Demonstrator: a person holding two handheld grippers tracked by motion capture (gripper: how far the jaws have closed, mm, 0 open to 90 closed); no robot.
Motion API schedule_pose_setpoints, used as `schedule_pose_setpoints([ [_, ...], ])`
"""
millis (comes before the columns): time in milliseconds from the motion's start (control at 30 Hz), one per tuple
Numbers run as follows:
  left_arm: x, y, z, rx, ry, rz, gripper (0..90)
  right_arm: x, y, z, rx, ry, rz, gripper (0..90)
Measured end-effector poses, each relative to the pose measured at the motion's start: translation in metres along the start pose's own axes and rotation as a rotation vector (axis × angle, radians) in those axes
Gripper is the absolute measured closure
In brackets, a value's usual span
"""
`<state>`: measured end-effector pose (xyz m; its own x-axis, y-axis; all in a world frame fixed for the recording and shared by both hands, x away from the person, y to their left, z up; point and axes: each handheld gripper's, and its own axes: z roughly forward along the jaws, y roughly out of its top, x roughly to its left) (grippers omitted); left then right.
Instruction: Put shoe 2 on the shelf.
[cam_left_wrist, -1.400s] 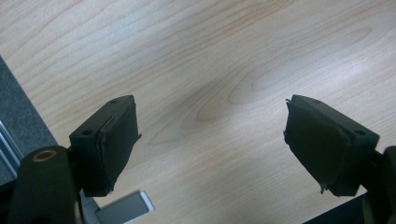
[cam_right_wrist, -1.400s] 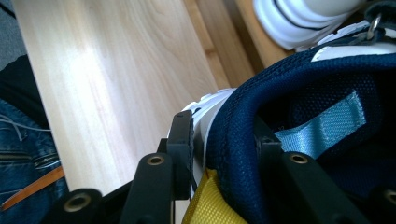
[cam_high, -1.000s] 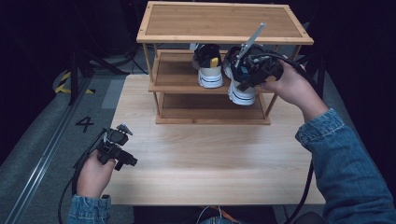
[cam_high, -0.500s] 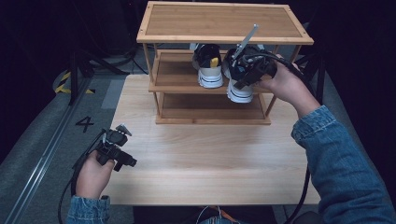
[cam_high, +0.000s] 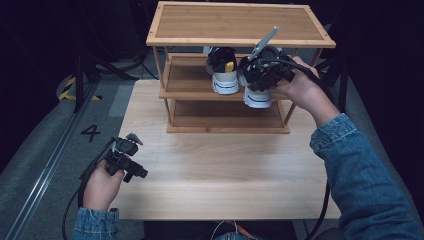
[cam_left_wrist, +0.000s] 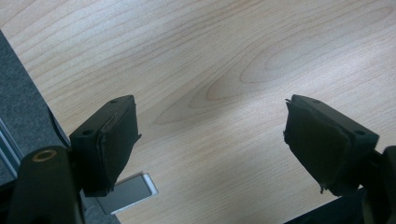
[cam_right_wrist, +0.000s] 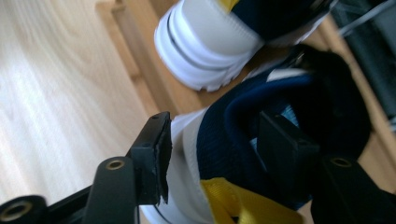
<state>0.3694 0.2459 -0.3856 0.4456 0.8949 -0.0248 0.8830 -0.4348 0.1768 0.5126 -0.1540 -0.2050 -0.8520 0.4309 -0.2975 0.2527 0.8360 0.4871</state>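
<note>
A second shoe (cam_high: 224, 74) stands on the rack's middle shelf; a "4" (cam_high: 90, 132) marks the floor left of the desk (cam_high: 220, 175).

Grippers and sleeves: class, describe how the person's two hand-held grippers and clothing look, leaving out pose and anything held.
Both forearms wear blue denim sleeves. The left gripper and the right gripper are black, each with a black cable trailing from it. The right one carries a grey plate on top. Up close, the jaws are flat black blocks with rubbery pads frayed at the edges, on arms with brass-coloured rivets.
</note>
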Motion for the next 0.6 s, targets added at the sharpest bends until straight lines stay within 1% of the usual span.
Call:
schedule_pose_setpoints([
  [33,0.0,0.001,0.0,0.001,0.003,0.004,18.2,0.001,0.0,-0.004,-0.021,-0.011,0.004,42.8],
  [67,0.0,0.002,0.0,-0.003,0.009,0.012,18.2,0.001,0.001,-0.006,-0.029,-0.017,0.004,42.5],
  [133,0.0,0.003,0.0,0.0,0.0,0.011,18.2,0.002,0.0,-0.012,-0.051,-0.041,0.015,40.7],
  [167,-0.001,0.004,0.0,-0.005,0.004,0.016,18.2,0.002,0.0,-0.015,-0.063,-0.048,0.021,40.7],
  [300,-0.002,0.009,0.001,-0.005,-0.001,0.025,18.2,0.003,-0.006,-0.033,-0.122,-0.083,0.052,41.0],
  [400,-0.003,0.013,0.002,-0.003,-0.005,0.026,18.2,0.004,-0.014,-0.048,-0.154,-0.115,0.078,42.9],
  [433,-0.003,0.016,0.003,-0.005,-0.001,0.037,18.2,0.004,-0.014,-0.048,-0.154,-0.115,0.078,42.9],
  [467,-0.004,0.018,0.003,0.001,-0.004,0.041,18.2,0.005,-0.019,-0.055,-0.17,-0.125,0.099,44.0],
  [500,-0.006,0.022,0.004,0.003,-0.004,0.056,18.2,0.005,-0.026,-0.062,-0.178,-0.135,0.118,45.7],
  [533,-0.006,0.022,0.004,0.003,-0.004,0.056,18.2,0.006,-0.029,-0.064,-0.179,-0.136,0.126,46.4],
  [567,-0.008,0.024,0.004,0.007,-0.009,0.047,18.2,0.006,-0.029,-0.064,-0.179,-0.136,0.126,46.4],
  [600,-0.008,0.026,0.005,0.003,-0.002,0.068,18.1,0.007,-0.033,-0.066,-0.181,-0.137,0.132,47.0],
])
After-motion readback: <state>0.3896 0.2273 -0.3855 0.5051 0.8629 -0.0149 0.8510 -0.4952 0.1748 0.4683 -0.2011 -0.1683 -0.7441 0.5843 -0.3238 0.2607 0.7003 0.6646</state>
